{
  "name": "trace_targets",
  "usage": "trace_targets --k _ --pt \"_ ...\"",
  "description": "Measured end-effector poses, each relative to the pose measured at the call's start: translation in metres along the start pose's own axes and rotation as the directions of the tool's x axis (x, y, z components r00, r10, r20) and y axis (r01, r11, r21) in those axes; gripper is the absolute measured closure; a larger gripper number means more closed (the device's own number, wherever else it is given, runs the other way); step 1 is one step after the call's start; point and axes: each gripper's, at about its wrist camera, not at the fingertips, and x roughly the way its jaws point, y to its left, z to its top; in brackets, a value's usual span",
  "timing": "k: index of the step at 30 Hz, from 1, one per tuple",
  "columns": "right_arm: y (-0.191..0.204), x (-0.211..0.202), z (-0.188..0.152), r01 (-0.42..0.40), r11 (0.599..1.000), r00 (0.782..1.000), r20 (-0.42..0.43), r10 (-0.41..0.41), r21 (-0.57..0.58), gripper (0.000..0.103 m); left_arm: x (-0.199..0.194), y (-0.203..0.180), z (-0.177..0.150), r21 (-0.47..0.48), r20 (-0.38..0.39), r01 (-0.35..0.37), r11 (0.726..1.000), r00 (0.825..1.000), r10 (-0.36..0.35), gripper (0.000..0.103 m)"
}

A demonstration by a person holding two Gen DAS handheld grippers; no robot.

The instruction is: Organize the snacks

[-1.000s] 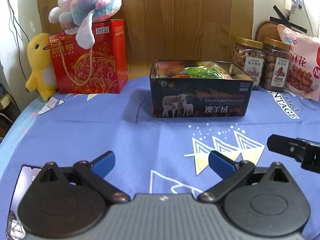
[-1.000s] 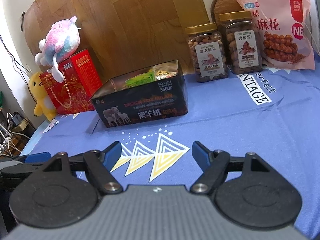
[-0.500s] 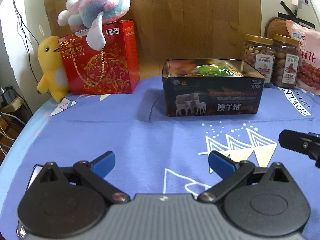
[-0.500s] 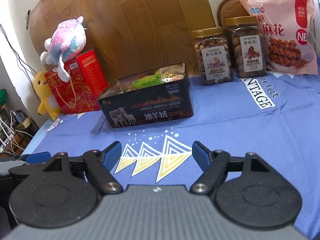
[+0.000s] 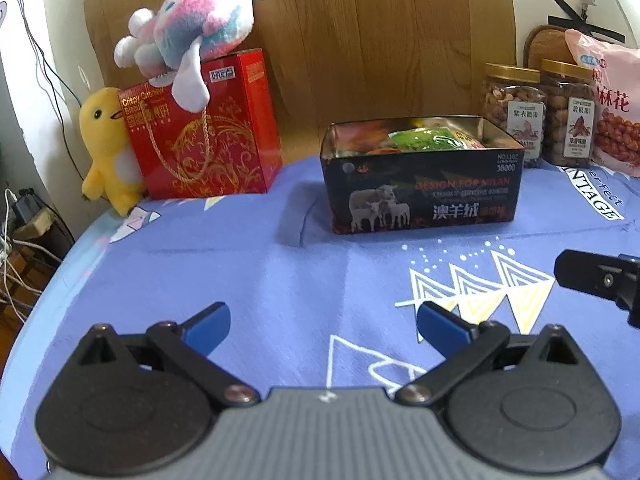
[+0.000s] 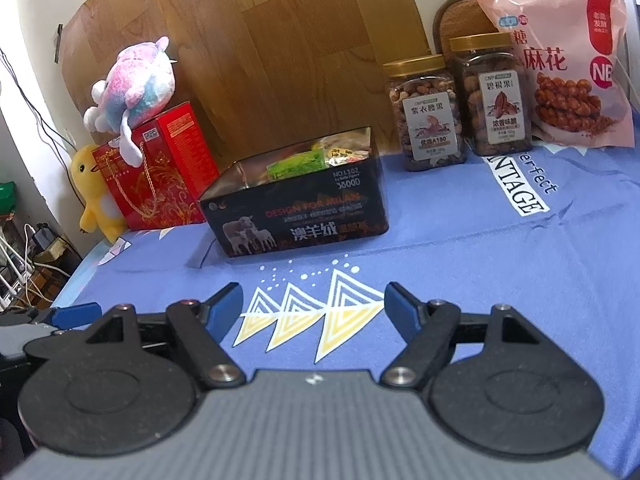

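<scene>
1. The blue cloth (image 5: 280,280) is covering the table and carrying every item, giving one flat working surface.
2. The black tin (image 5: 420,184) is sitting mid-table, lid off, serving as the collection point; snack packets (image 5: 428,140) are lying inside it.
3. The pink snack bag (image 6: 560,68) and two nut jars (image 6: 428,116) are standing against the back wall, upright with labels readable, well apart from both claws.
4. The left gripper (image 5: 320,322) and right gripper (image 6: 314,312) are hovering low, jaws released, grasping nothing.
</scene>
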Motion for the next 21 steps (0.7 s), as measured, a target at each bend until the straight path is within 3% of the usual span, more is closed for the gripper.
trace_targets --k 10,21 --pt "0.0001 -0.0041 0.0022 0.003 1.000 1.000 0.006 -0.003 -0.007 0.023 0.0010 -0.0037 0.0029 -0.032 -0.069 0.066 0.997 0.995 -0.068 0.000" --pt "0.0019 -0.0067 0.0060 0.015 0.999 1.000 0.007 -0.015 -0.029 0.023 0.0007 -0.0076 0.0038 -0.043 -0.104 0.085 0.995 0.991 -0.089 0.000"
